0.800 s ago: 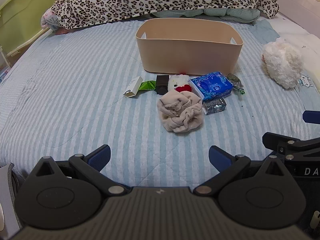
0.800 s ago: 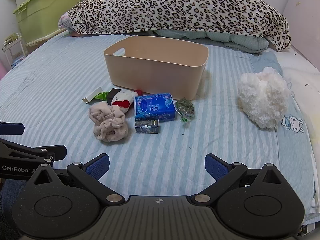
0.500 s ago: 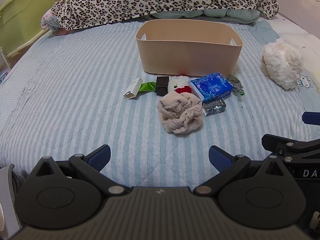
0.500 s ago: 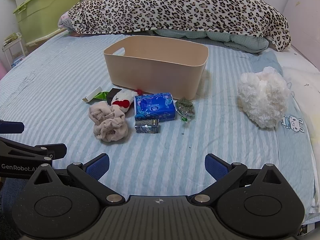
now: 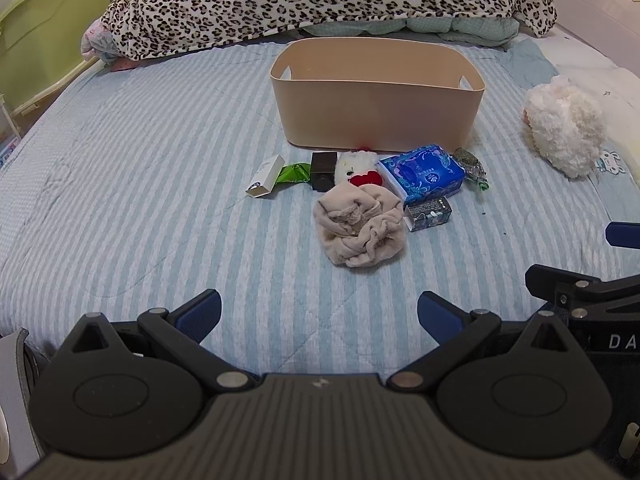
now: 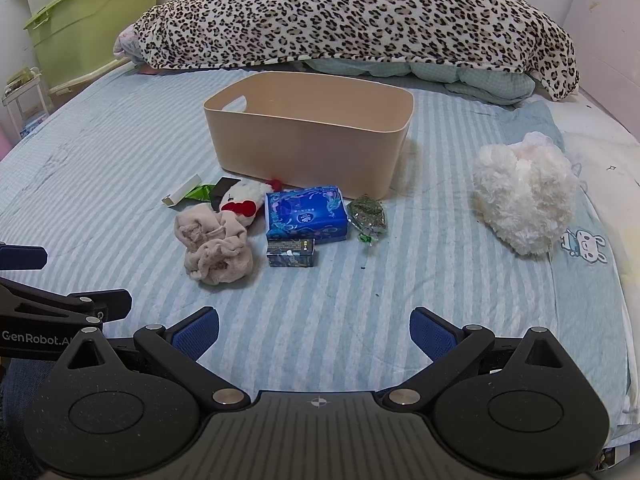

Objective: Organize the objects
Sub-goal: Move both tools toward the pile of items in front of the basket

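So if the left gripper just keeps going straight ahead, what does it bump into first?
Probably the crumpled beige cloth, which lies nearly dead ahead of the open left gripper. Only bare striped bedspread lies between them, though depth is hard to judge.

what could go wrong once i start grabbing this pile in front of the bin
The items are packed tight: the beige cloth touches the small plush toy and sits close to the blue tissue pack, so closing on one may drag a neighbour along.

The cloth is loose and crumpled; a pinch could catch only a fold and let it unravel.

Both the left hand-held gripper and the right hand-held gripper are open side by side, so reaching together for the pile risks a collision.
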`<state>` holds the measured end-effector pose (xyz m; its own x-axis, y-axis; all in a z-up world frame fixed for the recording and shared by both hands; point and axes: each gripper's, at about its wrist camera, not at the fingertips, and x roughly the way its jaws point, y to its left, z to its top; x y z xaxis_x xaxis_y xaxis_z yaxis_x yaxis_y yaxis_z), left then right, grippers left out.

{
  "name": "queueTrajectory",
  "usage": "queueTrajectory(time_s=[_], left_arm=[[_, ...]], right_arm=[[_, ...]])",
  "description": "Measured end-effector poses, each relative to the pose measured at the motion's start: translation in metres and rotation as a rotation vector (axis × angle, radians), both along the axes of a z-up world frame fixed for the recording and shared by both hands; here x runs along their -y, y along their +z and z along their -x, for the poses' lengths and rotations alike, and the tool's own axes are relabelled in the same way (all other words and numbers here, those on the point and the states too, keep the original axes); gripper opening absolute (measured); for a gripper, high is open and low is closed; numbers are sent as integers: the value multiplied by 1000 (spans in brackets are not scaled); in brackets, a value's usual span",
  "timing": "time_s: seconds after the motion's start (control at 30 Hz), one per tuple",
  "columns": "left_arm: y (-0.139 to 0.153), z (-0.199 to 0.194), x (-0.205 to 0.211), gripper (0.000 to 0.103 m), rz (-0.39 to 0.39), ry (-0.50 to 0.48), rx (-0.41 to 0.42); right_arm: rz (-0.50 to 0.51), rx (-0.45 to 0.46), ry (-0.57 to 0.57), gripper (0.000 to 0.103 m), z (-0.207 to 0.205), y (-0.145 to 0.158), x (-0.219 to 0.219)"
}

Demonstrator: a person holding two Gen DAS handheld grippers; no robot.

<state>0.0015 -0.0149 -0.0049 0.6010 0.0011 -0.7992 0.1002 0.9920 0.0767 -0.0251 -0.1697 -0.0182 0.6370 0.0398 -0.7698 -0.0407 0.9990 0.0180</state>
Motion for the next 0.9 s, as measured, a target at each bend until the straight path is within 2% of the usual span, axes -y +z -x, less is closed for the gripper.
queueTrajectory(time_s=[0.47, 0.9], left_arm=[[0, -3, 1, 103, -3, -13, 2], [-5, -21, 4, 103, -8, -24, 4]], right_arm=[[-10, -6, -4, 103, -5, 1, 2], [-9, -12, -4, 103, -17, -6, 14]])
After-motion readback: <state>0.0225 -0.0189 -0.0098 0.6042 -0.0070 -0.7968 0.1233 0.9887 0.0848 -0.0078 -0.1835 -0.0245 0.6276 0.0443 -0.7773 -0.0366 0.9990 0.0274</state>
